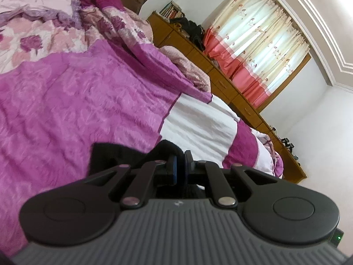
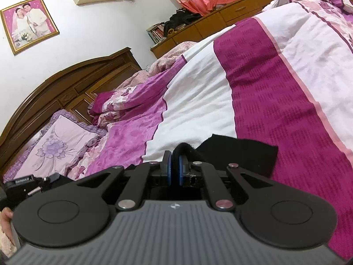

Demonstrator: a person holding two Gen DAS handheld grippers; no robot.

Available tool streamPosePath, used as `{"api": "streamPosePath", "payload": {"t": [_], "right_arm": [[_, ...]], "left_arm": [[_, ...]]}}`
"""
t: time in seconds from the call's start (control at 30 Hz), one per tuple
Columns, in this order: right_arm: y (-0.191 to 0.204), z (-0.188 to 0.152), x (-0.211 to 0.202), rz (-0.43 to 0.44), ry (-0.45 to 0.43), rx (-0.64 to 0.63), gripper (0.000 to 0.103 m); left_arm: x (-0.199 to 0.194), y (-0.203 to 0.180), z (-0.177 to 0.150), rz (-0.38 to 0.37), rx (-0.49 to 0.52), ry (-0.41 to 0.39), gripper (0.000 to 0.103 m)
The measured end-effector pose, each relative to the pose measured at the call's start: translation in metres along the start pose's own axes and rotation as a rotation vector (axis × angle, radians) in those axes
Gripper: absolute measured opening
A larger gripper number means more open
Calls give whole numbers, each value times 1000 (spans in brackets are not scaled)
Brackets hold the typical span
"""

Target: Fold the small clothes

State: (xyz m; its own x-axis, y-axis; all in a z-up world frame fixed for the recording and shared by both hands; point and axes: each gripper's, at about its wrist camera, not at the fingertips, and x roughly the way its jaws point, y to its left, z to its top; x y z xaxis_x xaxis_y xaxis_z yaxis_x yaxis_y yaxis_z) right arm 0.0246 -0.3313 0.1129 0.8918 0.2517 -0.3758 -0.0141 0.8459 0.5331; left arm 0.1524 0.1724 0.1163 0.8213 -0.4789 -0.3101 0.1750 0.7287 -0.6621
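Observation:
A small black garment (image 1: 110,156) lies on the purple and white bedspread (image 1: 77,101). My left gripper (image 1: 181,165) is shut on a fold of it, with black cloth bunched between the blue pads. In the right wrist view the same black garment (image 2: 240,154) spreads to the right of my right gripper (image 2: 175,167), which is shut on another fold that loops over the pads. Most of the garment is hidden under both gripper bodies.
A rumpled floral quilt (image 1: 119,26) and a pillow (image 2: 57,148) lie toward the wooden headboard (image 2: 66,88). A long wooden cabinet (image 1: 220,75) runs along the far side under pink curtains (image 1: 253,44). The left gripper's body (image 2: 24,187) shows at the lower left of the right view.

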Motion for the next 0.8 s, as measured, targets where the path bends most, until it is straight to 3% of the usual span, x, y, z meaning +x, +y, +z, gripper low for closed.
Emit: {"api": "streamPosePath", "payload": {"t": [0.13, 0.3, 0.5, 0.67, 0.8], "right_arm": [[-5, 8, 17, -29, -10, -53, 7], [-19, 12, 48, -64, 15, -96, 7], [-33, 17, 94, -79, 36, -104, 7], [-37, 20, 136, -114, 50, -132, 7], [-41, 15, 164, -154, 86, -152, 7]], "left_arm": [[34, 3, 4, 32, 15, 20, 8], [69, 4, -3, 107, 152, 33, 8], [93, 27, 6, 144, 94, 15, 9], [119, 28, 6, 171, 196, 28, 9], [136, 41, 0, 218, 204, 88, 9]]}}
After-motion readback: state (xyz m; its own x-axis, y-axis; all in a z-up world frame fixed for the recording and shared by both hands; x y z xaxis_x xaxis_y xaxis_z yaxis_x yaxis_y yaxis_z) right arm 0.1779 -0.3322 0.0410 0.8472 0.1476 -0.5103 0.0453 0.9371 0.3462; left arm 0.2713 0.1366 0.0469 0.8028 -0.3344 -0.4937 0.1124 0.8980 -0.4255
